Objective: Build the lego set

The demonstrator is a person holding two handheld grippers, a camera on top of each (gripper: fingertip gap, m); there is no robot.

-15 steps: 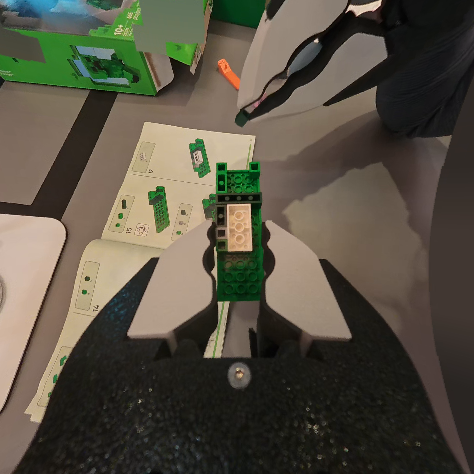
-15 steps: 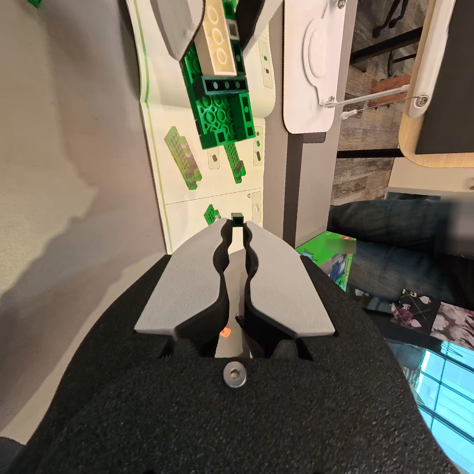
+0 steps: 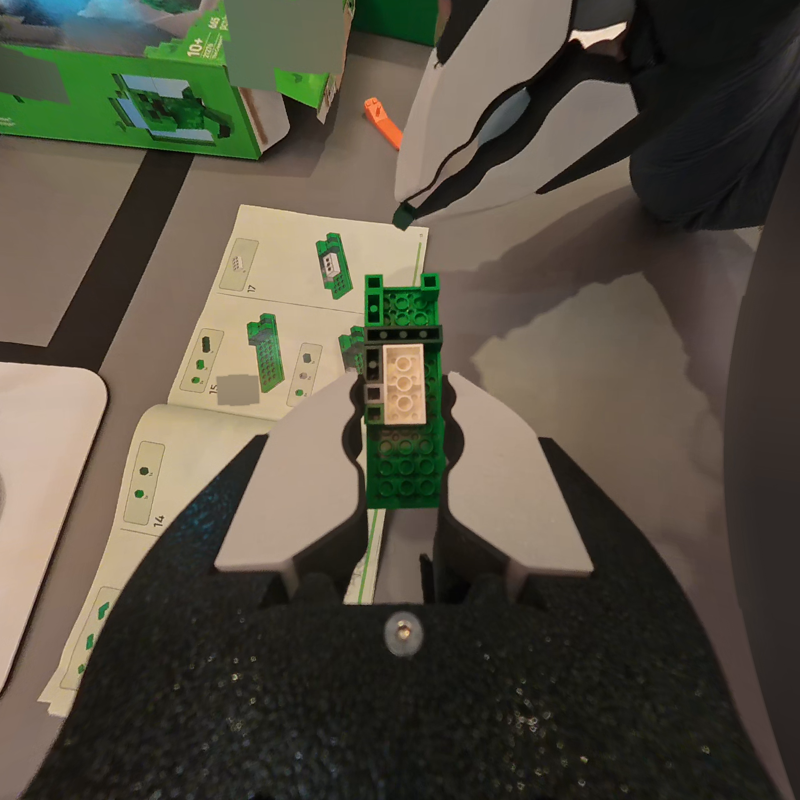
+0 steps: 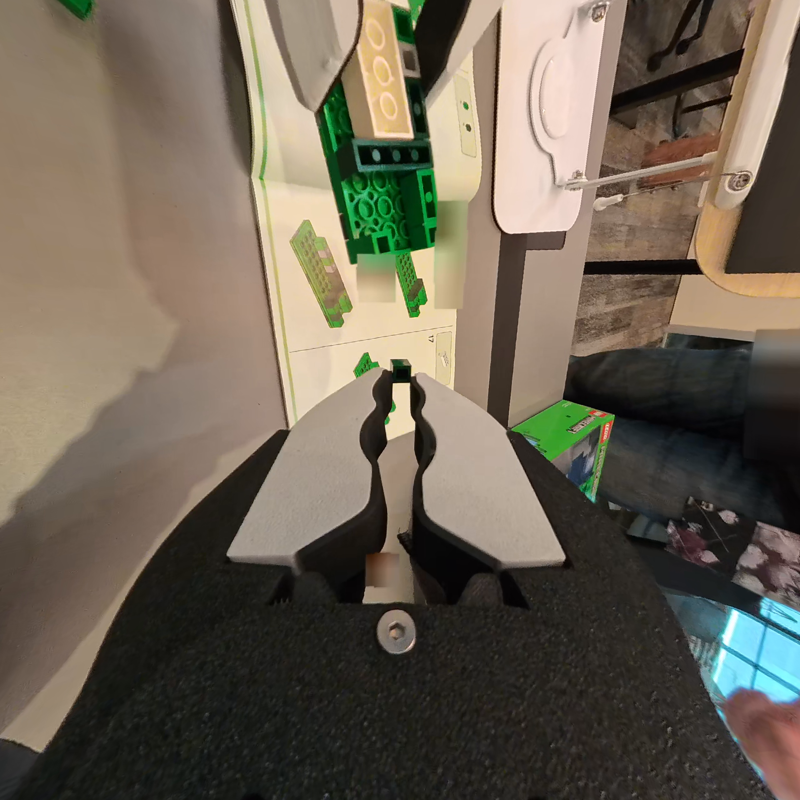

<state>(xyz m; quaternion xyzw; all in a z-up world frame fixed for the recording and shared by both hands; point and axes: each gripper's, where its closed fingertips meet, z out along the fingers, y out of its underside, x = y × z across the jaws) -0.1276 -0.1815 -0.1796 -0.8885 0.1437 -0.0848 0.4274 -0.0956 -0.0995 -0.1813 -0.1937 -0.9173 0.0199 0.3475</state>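
Note:
My left gripper [image 3: 402, 381] is shut on a green lego assembly [image 3: 404, 459] with a white brick [image 3: 404, 383] and a black strip on top, held above the open instruction booklet [image 3: 281, 303]. My right gripper [image 4: 400, 374] is shut on a small dark green brick [image 4: 400, 371] at its fingertips. In the left wrist view the right gripper [image 3: 404, 214] hangs beyond the assembly with that small brick [image 3: 404, 216] apart from it. In the right wrist view the assembly [image 4: 381, 195] sits ahead, in the left gripper's fingers [image 4: 320, 52].
A green lego box [image 3: 130, 99] stands at the back left, an orange brick separator [image 3: 383, 123] beside it. A white board [image 3: 39, 476] lies left of the booklet. A person's dark clothing [image 3: 714, 108] is at the back right. A grey table [image 3: 606, 389] lies under everything. Spacing between my two grippers at the tips: around 9 cm. From the right gripper's tips to the orange brick separator [image 3: 383, 123] is close to 25 cm.
The right gripper with the small dark green brick has come a little closer to the assembly. The left gripper holds the assembly almost still.

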